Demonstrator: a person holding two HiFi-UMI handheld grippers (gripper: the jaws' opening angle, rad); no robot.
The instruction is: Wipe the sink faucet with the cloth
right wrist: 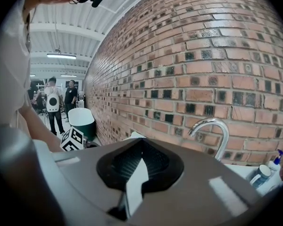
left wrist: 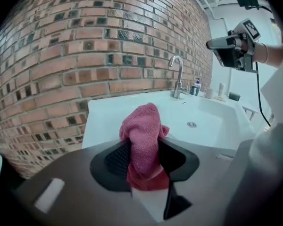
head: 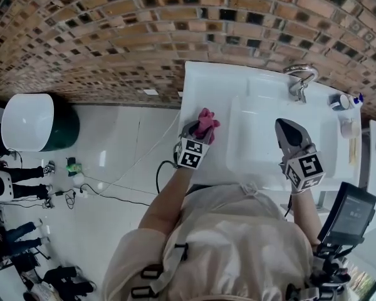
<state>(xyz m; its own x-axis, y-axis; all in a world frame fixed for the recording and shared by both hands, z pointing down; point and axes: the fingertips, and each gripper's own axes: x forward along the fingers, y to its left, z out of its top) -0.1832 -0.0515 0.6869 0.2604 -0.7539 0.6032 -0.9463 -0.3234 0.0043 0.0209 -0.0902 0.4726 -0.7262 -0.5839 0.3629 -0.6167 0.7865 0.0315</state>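
**A:** Where was the cloth (left wrist: 144, 135)?

**B:** Nearest of all, pinched between the jaws of the left gripper (head: 195, 133), above the left side of the sink (head: 213, 86). I couldn't tell whether it touched the sink.

**A:** How did it lie?

**B:** It was bunched into a roll with its long axis along the jaws. In the head view the free end poked toward one o'clock.

**A:** And the right gripper (head: 283, 127)?

**B:** Its claw was pressed together on nothing, over the basin, pointing toward eleven.

**A:** The faucet (head: 299, 80)?

**B:** It stood farther back at the sink's rear edge, at one o'clock from the right gripper and well apart from the cloth. The brick wall (head: 113, 30) stood behind it.
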